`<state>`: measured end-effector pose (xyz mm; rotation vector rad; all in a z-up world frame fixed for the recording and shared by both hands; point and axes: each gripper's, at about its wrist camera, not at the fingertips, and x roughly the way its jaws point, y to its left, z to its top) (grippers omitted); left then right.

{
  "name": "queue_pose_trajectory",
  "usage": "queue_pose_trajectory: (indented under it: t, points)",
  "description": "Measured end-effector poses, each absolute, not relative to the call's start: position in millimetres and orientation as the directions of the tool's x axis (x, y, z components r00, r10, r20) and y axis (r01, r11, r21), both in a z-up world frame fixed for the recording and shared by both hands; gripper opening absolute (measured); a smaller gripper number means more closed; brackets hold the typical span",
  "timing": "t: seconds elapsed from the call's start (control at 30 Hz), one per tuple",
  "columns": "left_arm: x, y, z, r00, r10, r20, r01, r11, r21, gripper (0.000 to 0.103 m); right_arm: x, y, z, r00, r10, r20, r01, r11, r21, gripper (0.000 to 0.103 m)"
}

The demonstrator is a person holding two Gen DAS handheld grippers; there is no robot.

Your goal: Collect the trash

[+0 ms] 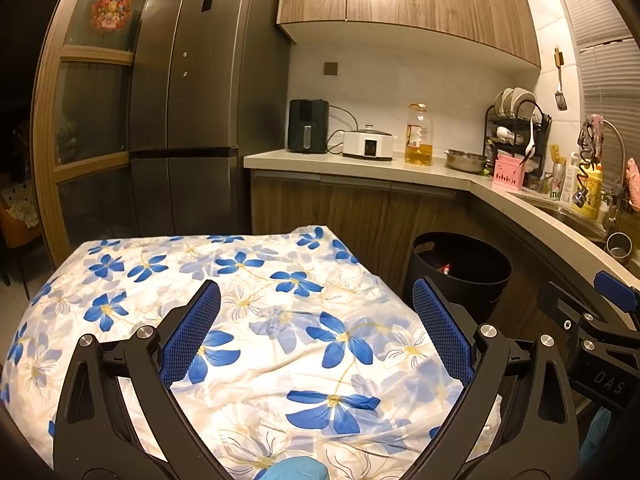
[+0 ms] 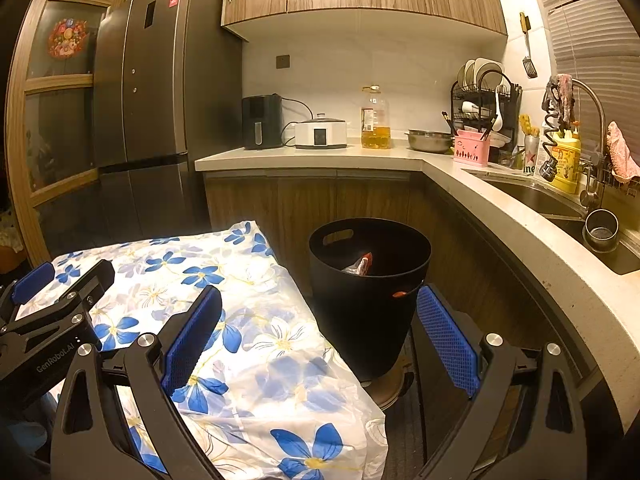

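Both grippers gape empty; black bin [image 2: 368, 280] stands upright, mouth upward.

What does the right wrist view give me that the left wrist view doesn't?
Only the right wrist view: the black bin down to its base, with crumpled wrappers clearly visible inside, and the left tongs entering at its left edge.

Only the left wrist view: the far left corner of the flowered tablecloth, a light blue item at the bottom edge, and the right tongs at its right edge.

Both: the fridge, counter appliances, the oil bottle, the dish rack, the sink area, and each view's own tongs open and empty.
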<state>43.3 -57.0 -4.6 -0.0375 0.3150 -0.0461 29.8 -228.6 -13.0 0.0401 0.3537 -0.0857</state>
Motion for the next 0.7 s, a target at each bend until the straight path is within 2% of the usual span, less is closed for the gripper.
queue_pose_trajectory:
  t: [0.7]
  points:
    - [43.7, -57.0, -4.7, 0.95, -0.053, -0.308, 0.042, 0.998, -0.044, 0.095, 30.3, -229.1, -11.6, 0.934, -0.075, -0.348, 0.092, 0.995, 0.032, 0.094]
